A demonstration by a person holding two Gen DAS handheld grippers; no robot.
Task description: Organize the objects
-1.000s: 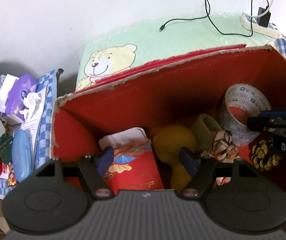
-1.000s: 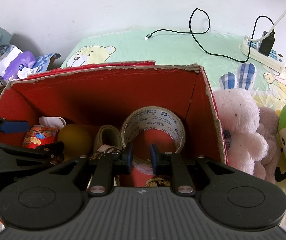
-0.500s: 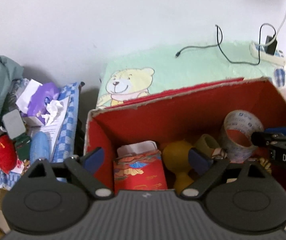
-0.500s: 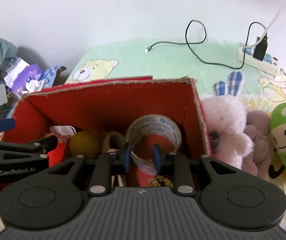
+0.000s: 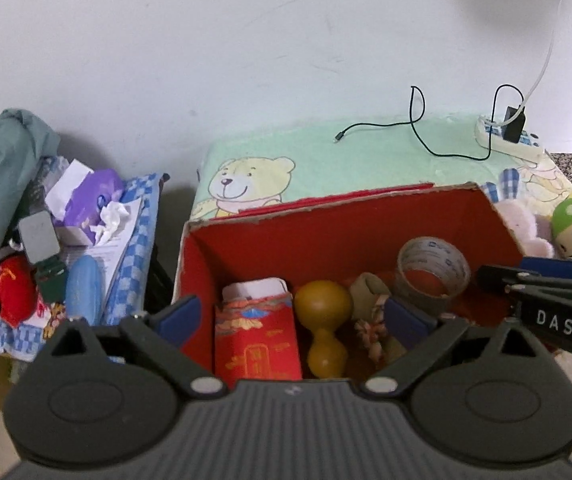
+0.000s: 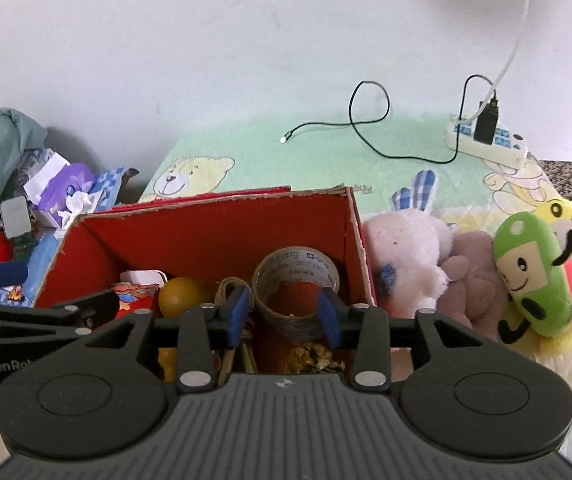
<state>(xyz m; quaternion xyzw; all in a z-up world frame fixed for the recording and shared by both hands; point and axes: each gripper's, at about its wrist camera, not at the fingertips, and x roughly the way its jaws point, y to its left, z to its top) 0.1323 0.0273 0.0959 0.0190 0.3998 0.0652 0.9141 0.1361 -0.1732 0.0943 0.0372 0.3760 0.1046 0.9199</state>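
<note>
Both grippers, left and right, hold nothing, jaws having just spread wide above the red box (tape roll, gourd and packet inside).

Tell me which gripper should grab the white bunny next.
Probably the right gripper: it is open and empty, and the bunny lies just right of the box, on its side.

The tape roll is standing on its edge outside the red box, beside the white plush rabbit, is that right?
Not quite: the tape roll stands on edge inside the red box, by its right wall; the rabbit lies just outside that wall. The right wrist view shows it.
</note>
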